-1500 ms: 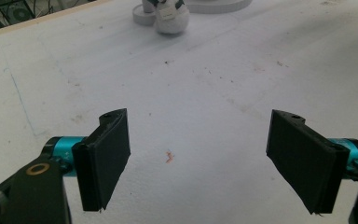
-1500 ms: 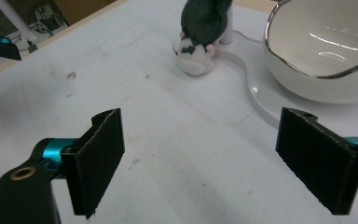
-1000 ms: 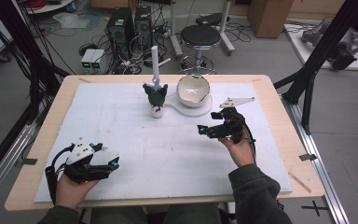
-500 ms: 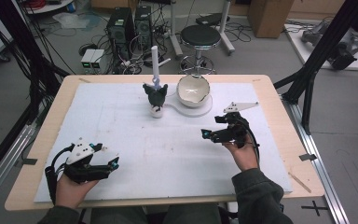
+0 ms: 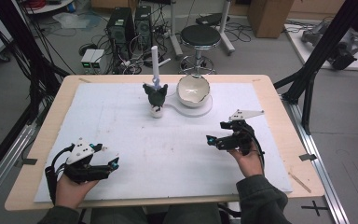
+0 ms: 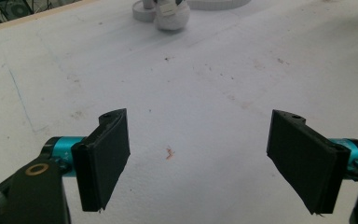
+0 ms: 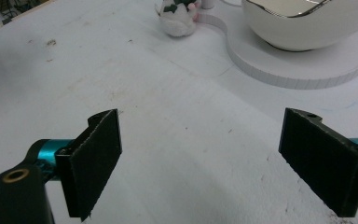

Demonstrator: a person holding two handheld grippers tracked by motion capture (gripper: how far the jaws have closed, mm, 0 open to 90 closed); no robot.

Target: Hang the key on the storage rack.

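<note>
Both the left gripper (image 5: 103, 164) and right gripper (image 5: 216, 138) are spread wide, empty; a figurine (image 5: 156, 99) and white bowl (image 5: 193, 90) stand well beyond on the white mat (image 5: 168, 144).

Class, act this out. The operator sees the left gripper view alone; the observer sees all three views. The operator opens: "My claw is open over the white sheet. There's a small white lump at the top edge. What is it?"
Observer: It is the foot of a small figurine with a dark, eared head, standing upright on the sheet.
Operator: What is next to it?
Observer: A white bowl sits on a round white base, to the figurine's right in the high view.
Operator: Where is the other claw?
Observer: The right claw is held over the sheet on the person's side of the bowl, its jaws wide apart and gripping nothing.
</note>
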